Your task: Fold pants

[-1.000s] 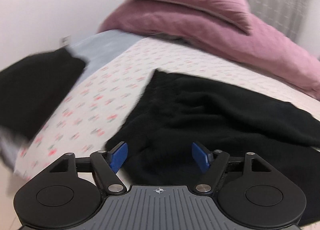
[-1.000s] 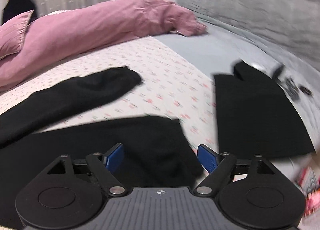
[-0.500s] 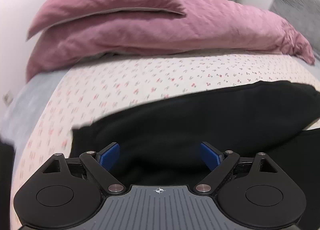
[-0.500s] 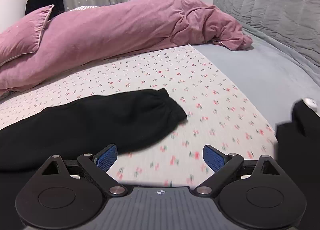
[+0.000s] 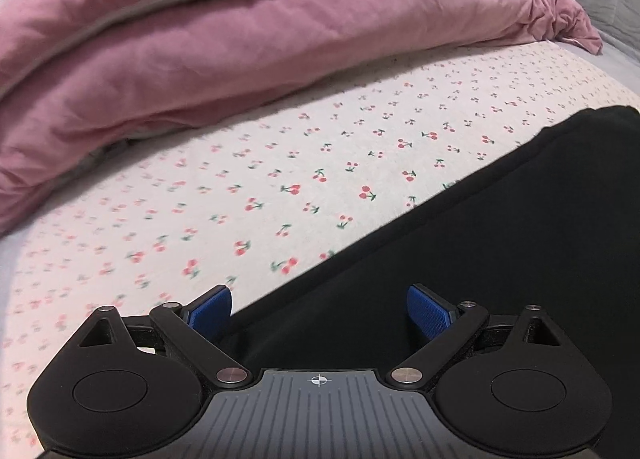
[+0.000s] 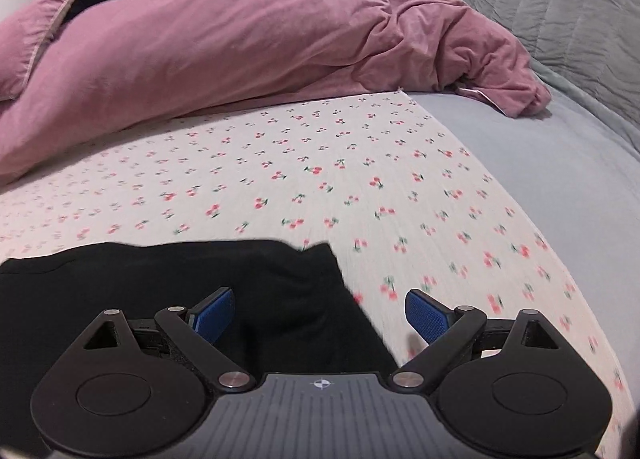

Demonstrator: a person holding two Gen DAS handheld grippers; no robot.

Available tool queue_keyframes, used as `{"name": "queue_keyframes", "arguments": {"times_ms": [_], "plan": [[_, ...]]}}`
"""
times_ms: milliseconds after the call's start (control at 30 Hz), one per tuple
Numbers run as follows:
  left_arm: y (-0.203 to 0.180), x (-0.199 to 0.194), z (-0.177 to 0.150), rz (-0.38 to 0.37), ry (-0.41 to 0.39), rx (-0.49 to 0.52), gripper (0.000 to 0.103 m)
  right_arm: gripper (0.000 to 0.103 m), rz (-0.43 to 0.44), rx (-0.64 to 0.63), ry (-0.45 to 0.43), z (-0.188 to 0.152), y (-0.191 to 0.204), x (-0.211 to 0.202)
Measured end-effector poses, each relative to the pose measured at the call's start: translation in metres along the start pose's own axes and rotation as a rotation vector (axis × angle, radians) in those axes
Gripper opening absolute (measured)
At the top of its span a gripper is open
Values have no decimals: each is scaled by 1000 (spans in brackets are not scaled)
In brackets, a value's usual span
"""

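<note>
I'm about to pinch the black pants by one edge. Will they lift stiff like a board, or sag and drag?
Probably sag: the black pants lie limp with soft rumples near the corner. They look thick and fleecy, so likely weighty for cloth, and the trailing part may drag on the cherry-print sheet. The matte fabric should grip well in the open jaws.

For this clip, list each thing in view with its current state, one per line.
Black fabric pants: lying flat on the bed, ungrasped.
Left tongs: open, over the pants' edge.
Right tongs: open, over the pants' corner.
Pink duvet: bunched up behind.
Cherry-print sheet: spread flat.
</note>
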State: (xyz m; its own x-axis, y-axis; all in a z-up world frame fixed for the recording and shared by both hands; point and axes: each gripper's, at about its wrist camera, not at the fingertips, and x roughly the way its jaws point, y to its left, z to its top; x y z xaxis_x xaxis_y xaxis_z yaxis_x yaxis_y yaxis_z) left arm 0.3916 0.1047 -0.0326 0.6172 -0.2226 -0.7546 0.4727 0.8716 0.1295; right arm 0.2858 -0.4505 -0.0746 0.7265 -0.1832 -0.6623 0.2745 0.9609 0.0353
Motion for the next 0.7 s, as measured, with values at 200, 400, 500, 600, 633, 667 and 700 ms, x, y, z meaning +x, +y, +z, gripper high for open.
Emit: {"name": "queue_keyframes", "arguments": {"times_ms": [200, 400, 500, 600, 633, 667, 700], "plan": [[5, 37, 4, -33, 77, -1, 95, 85, -38, -21, 31, -1, 3, 37], [12, 40, 2, -100, 72, -51, 80, 72, 9, -7, -41, -9, 4, 35], [4, 31, 1, -89, 42, -62, 38, 51, 40, -30, -56, -9, 12, 29], [-14, 27, 2, -15, 12, -60, 12, 28, 12, -73, -80, -10, 24, 21], [-21, 26, 1, 15, -2, -49, 9, 26, -7, -73, -96, -10, 26, 18], [-28, 25, -1, 49, -18, -35, 6, 25, -22, -76, -115, -11, 28, 16], [-34, 23, -3, 78, -37, -22, 4, 25, -39, -85, -140, -12, 30, 12]]}}
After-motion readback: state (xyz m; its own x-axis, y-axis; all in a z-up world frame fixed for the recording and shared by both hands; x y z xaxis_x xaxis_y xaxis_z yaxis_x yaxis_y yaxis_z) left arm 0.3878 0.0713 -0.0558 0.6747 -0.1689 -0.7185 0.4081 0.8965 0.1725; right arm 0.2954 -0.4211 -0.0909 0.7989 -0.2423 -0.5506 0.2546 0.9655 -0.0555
